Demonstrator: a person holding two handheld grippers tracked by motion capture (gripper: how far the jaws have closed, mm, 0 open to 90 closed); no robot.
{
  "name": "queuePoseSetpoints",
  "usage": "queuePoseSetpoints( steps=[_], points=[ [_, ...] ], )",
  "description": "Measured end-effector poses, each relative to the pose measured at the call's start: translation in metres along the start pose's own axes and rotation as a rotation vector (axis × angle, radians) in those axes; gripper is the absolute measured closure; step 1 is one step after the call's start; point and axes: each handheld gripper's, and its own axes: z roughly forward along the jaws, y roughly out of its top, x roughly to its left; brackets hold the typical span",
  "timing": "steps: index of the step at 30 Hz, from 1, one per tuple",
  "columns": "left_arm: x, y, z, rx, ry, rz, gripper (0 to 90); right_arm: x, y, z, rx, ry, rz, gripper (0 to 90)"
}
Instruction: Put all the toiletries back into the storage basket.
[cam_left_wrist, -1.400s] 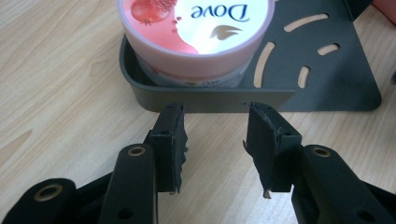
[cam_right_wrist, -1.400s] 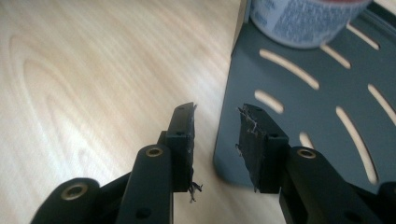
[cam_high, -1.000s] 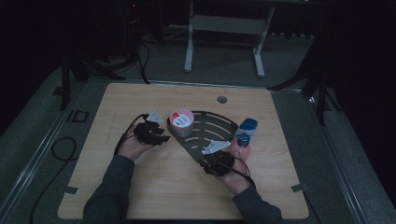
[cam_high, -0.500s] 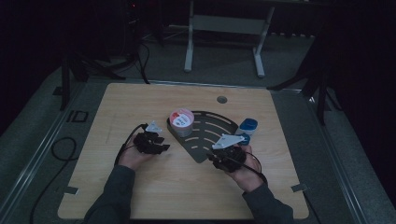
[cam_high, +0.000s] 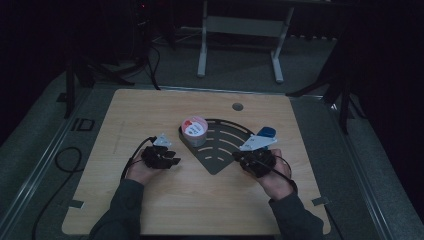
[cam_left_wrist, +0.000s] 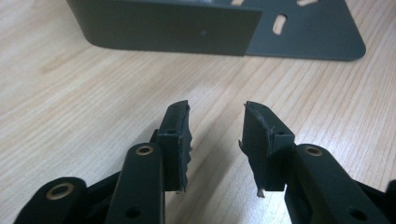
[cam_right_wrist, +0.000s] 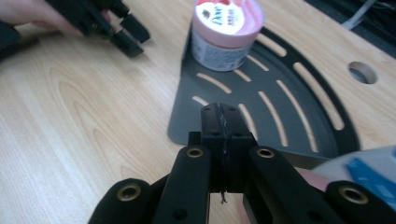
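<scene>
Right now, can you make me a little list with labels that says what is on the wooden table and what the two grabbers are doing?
table: light wooden table
shelf: dark grey quarter-round slotted metal shelf, flat on the table
jar: pink-lidded round plastic jar, standing in the shelf's corner
blue item: blue and white object beside the shelf's right edge, too small to identify
left gripper: jaws apart, nothing between them, facing the shelf's wall
right gripper: jaws have just closed together, empty, above the shelf's edge

the table (cam_left_wrist: 70, 93) is pale wood, smooth with a fine grain. the slotted corner tray (cam_right_wrist: 299, 116) looks like matt dark metal. the pink-lidded jar (cam_right_wrist: 224, 32) seems glossy plastic. both grippers' jaws are matt black plastic, with brass-coloured rivets.
</scene>
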Motion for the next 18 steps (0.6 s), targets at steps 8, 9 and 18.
queuePoseSetpoints(
  steps=[8, 9, 18],
  points=[
    [0.001, -0.003, 0.003, 0.014, -0.002, -0.006, 61.0, -0.027, 0.007, -0.014, -0.008, -0.065, 0.049, 89.9],
    [0.001, -0.003, 0.003, 0.015, -0.001, -0.005, 60.9, -0.033, 0.007, -0.014, -0.002, -0.076, 0.064, 89.9],
    [0.002, -0.006, 0.004, 0.023, 0.001, -0.01, 60.6, -0.059, 0.005, -0.013, 0.027, -0.129, 0.119, 89.9]
  ],
)
